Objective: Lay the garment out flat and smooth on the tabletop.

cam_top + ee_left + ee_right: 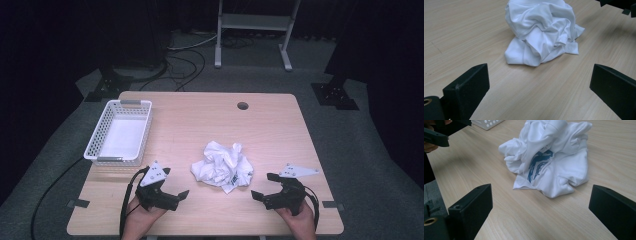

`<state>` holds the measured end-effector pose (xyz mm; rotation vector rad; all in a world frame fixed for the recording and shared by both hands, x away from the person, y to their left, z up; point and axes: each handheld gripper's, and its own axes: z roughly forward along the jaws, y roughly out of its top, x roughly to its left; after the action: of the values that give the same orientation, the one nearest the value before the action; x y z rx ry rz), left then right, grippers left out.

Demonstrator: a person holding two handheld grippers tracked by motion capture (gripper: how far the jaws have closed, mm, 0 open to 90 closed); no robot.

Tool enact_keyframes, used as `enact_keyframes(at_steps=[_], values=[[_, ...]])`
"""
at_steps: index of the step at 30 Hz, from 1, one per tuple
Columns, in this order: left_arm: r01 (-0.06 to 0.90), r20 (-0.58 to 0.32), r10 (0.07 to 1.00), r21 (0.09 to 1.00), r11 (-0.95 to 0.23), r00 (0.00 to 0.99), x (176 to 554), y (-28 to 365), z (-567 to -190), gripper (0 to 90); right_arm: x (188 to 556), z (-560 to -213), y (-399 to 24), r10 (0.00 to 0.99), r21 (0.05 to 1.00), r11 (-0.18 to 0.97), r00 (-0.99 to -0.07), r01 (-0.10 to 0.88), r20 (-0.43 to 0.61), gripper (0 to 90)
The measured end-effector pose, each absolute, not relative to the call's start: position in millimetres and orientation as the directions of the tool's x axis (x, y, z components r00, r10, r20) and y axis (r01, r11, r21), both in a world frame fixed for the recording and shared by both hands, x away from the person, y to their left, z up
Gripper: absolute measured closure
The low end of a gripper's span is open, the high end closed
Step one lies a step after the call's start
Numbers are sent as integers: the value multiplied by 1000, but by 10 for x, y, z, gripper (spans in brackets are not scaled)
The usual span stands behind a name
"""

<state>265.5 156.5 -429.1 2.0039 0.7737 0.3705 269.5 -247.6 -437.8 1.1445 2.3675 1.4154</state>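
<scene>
High view: crumpled shirt [222, 167] between both grippers.

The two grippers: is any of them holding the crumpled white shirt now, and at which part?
Nothing is held. The left gripper and the right gripper both stand open on either side of the crumpled white shirt, apart from it, with bare table between their jaws.

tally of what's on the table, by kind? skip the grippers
Crumpled white garment with a blue print: 1
White perforated basket: 1
Total: 2, both on the wooden table.
</scene>
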Motion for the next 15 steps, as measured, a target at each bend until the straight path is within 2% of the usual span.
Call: enact_keyframes(at_steps=[15], values=[[373, -59, 649, 855, -359, 759, 2643, 1562, -4270, 14, 2929, -4297, -2336, 658, 800, 285, -715, 528, 238, 60]])
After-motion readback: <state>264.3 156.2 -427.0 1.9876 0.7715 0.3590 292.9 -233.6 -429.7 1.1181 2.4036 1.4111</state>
